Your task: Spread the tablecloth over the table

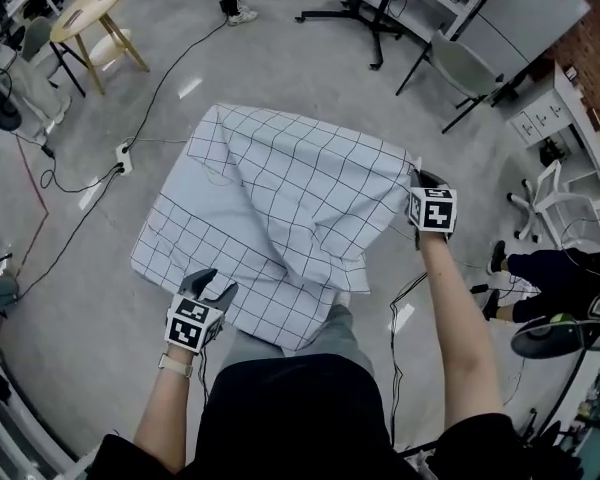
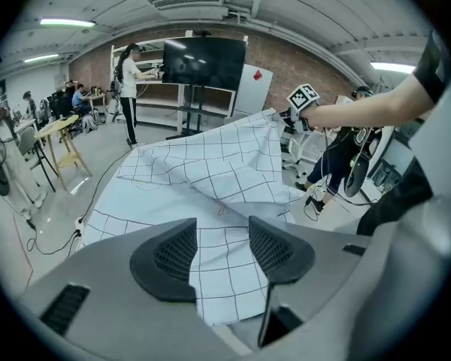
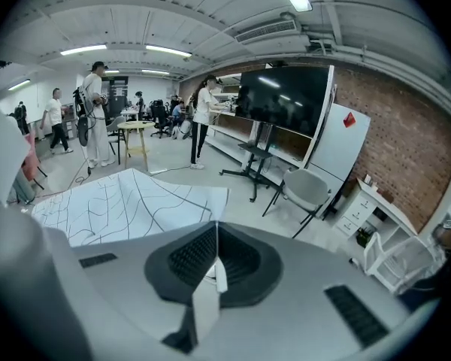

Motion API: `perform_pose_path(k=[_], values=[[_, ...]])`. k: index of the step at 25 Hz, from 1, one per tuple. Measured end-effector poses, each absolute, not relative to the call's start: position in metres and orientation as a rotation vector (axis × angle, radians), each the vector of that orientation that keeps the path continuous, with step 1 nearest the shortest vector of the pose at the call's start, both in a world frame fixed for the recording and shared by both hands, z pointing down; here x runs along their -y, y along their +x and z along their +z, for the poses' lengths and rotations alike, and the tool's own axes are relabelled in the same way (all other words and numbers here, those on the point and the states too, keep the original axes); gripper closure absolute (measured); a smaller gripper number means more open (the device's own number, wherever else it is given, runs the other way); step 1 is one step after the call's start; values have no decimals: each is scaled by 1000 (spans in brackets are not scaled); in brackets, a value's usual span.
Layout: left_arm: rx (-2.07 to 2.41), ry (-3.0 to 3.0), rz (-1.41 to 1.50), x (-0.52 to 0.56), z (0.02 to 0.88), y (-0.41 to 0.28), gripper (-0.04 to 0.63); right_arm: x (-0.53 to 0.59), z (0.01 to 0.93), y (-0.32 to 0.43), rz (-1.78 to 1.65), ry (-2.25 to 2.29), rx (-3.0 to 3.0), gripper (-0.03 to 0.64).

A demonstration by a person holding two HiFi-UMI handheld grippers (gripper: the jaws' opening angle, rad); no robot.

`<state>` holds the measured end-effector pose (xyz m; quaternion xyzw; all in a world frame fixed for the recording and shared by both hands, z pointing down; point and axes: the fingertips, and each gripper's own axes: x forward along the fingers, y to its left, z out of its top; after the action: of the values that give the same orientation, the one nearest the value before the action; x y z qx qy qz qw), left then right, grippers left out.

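Your right tongs (image 1: pixel 418 180) pinch the right corner of the tablecloth (image 1: pixel 280 203), while your left tongs (image 1: pixel 215 286) hang spread above its near edge.

- Black short-sleeved top (image 1: pixel 280 423), grey trousers (image 1: pixel 302 340).
- Pale strap (image 1: pixel 177 365) on the left wrist.
- Left tongs (image 1: pixel 213 285), right tongs (image 1: pixel 418 179): grey shells, black ribbed pads, black-and-white marker cube (image 1: pixel 432 210) on each.

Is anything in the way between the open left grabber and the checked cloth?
No, nothing visible is. The left gripper hangs just over the near edge of the tablecloth, its fingers apart, and only cloth shows through the gap.
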<state>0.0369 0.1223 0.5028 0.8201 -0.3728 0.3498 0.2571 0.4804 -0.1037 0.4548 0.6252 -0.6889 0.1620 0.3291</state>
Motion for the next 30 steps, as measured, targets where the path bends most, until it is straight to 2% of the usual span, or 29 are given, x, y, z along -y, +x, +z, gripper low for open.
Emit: perform_pose_path(k=[6, 14, 20, 30], values=[[1179, 2106, 918, -140, 507, 96, 380, 123, 500, 556, 456, 1560, 1844, 604], [1322, 1985, 904, -162, 523, 137, 380, 157, 551, 615, 597, 1539, 1904, 604], [1339, 1921, 938, -164, 511, 189, 380, 200, 548, 670, 641, 1538, 1921, 604], [1333, 1916, 955, -168, 555, 187, 380, 230, 575, 722, 630, 1657, 1820, 604]])
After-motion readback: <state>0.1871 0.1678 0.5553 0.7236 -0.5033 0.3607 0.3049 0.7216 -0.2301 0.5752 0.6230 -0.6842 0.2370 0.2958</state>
